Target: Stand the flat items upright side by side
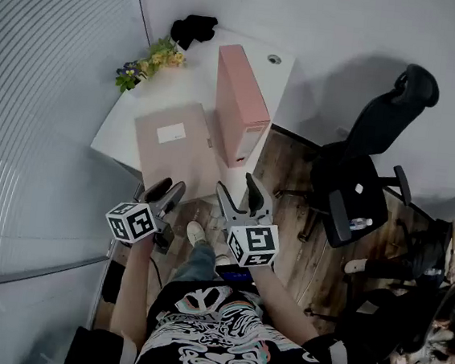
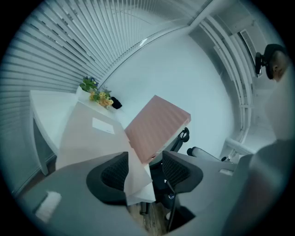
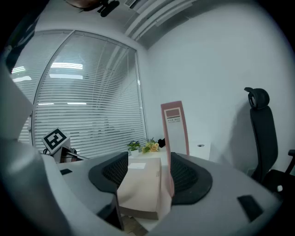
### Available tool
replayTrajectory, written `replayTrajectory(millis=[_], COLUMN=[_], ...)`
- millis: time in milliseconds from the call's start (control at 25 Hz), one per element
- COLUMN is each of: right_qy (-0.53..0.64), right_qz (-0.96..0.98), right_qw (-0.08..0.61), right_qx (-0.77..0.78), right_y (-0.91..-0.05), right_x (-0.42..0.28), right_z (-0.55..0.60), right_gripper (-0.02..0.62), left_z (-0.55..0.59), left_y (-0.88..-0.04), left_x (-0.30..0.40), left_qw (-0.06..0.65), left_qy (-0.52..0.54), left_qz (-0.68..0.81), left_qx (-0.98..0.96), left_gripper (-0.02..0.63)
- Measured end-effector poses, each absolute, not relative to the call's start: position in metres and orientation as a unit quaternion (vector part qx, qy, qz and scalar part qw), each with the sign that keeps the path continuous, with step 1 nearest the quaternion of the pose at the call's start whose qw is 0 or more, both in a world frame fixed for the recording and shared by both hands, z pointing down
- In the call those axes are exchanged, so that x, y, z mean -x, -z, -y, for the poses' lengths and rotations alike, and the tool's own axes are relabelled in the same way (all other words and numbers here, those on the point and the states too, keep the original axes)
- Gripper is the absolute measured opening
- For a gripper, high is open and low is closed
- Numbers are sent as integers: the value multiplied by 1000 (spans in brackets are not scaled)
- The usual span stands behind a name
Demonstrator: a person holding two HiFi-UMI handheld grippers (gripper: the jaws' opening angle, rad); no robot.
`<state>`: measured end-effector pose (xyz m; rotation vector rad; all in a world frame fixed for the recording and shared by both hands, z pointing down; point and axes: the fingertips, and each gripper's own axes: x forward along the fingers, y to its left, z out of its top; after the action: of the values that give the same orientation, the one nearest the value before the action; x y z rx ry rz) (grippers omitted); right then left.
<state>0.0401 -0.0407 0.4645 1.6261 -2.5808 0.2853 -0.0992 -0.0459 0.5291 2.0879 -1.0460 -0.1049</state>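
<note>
Beige file [image 1: 175, 157] flat, long axis toward wall [image 1: 349, 28]

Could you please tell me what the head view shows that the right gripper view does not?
Only the head view shows the person's black patterned shirt and a pale shoe. Only the right gripper view shows the ceiling and the ribbed inner pads of the right gripper, standing apart and gripping nothing. Both show the tall pink box file upright on the white desk, the beige box file lying flat beside it, the small flower bunch and a black office chair.
</note>
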Motion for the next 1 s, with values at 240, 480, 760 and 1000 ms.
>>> replayTrajectory(millis=[240, 480, 760, 1000], right_qy=[-116, -129, -140, -153], right_qz=[860, 865, 866, 863], right_qw=[70, 105, 133, 144], right_qx=[-492, -473, -462, -460], right_y=[-488, -517, -541, -553], right_x=[-15, -4, -2, -12], right_z=[29, 27, 23, 12], right_gripper=[264, 264, 264, 264], left_z=[26, 11, 3, 2], left_y=[-565, -594, -625, -644], left_x=[155, 194, 205, 200], left_qw=[386, 394, 492, 560], left_qy=[7, 10, 127, 252], left_qz=[494, 553, 541, 509], left_qx=[-779, -734, -670, -603], left_gripper=[218, 250, 293, 346])
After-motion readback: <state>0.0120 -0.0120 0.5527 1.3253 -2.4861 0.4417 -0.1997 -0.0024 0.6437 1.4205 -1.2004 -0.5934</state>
